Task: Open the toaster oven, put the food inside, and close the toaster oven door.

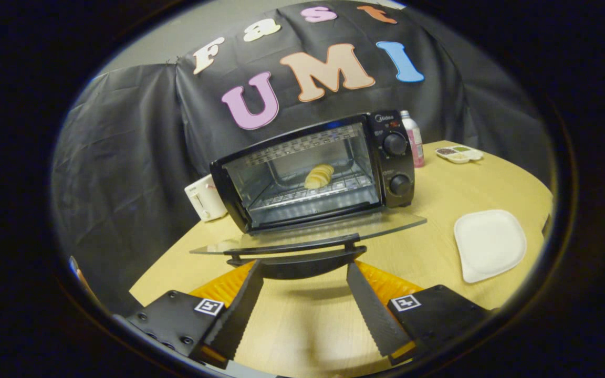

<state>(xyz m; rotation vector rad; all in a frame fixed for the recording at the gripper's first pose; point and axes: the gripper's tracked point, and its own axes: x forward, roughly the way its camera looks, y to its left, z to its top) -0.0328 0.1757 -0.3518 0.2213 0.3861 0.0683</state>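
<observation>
toaster oven [313, 173]: glossy black, clear glass door [308, 236] | table [439, 199]: smooth pale wood | plate [490, 244]: matt white

Round pale wooden table [491, 178] against draped black cloth wall [124, 157]

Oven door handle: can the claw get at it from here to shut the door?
Probably yes. The claw is open, its fingers either side of the door handle on the lowered glass door, with nothing between. The food already sits on the rack inside the toaster oven.
</observation>
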